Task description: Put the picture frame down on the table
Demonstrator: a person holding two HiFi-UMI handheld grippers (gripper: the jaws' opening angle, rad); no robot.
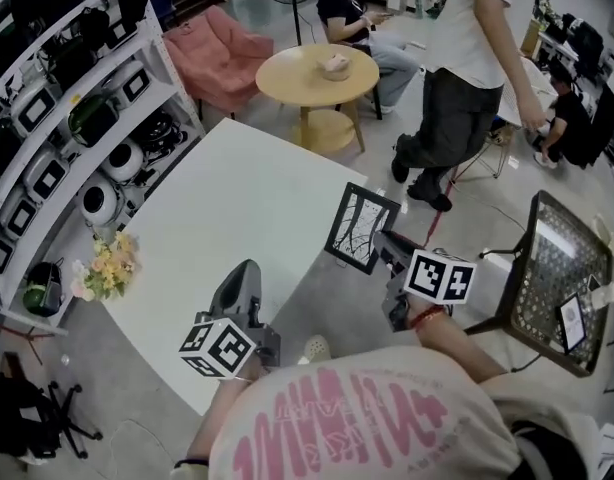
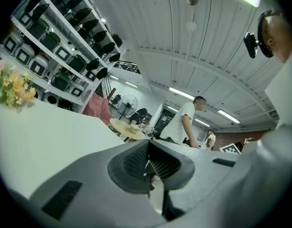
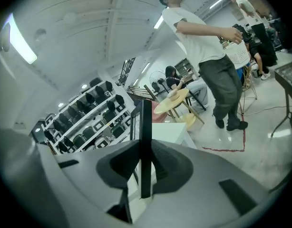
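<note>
Pink-printed shirt (image 1: 357, 418) fills the bottom edge. Just beyond it the right tool (image 1: 384, 243) is clenched on the picture frame (image 1: 360, 228), which sits edge-on between the jaws, upright, slightly tilted, held up at the right edge of the white surface (image 1: 217, 218). Left tool (image 1: 249, 268) over the surface's near part, jaws pressed together, nothing between; flowers (image 1: 107, 265) at the surface's left edge.

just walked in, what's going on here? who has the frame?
A person works two handheld grippers. The right gripper is clamped on the edge of the black picture frame and holds it upright at the right edge of the white table. The frame is not laid down yet. The left gripper is shut with nothing in it, above the table's near edge. Bystanders are behind the table.
</note>
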